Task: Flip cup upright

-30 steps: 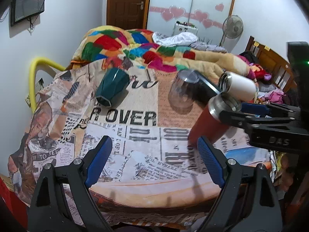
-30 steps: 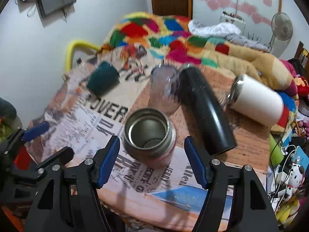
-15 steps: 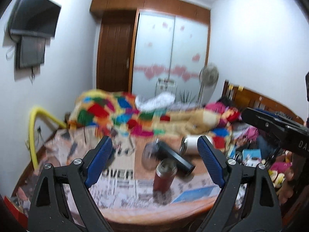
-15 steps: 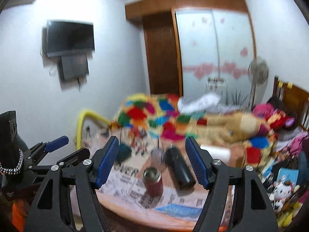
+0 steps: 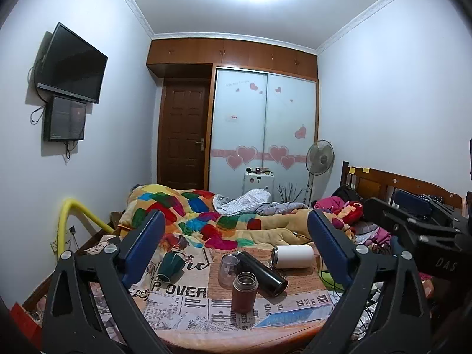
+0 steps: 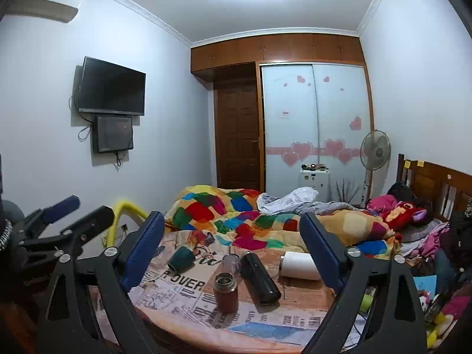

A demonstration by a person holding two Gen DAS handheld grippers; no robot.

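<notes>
A red steel-rimmed cup (image 5: 244, 292) (image 6: 225, 292) stands upright, mouth up, on the newspaper-print cloth of the table (image 5: 188, 303) (image 6: 183, 301). Around it lie on their sides a dark green cup (image 5: 169, 266) (image 6: 180, 258), a clear glass (image 5: 228, 268) (image 6: 230, 261), a black flask (image 5: 262, 273) (image 6: 259, 277) and a white cup (image 5: 293, 256) (image 6: 299, 265). My left gripper (image 5: 234, 246) and right gripper (image 6: 233, 244) are both open and empty, held well back from the table and above it. The right gripper also shows at the right of the left wrist view (image 5: 413, 230).
A bed with a patchwork quilt (image 5: 188, 215) lies behind the table. A yellow rail (image 5: 73, 215) stands at the left. A fan (image 5: 319, 157), a wardrobe and a wooden headboard (image 5: 398, 184) stand beyond. Clutter fills the right side (image 6: 436, 303).
Both grippers have pulled far back and up from the table. The right gripper, earlier around the red cup, is now clear of it. The red cup stands upright.
</notes>
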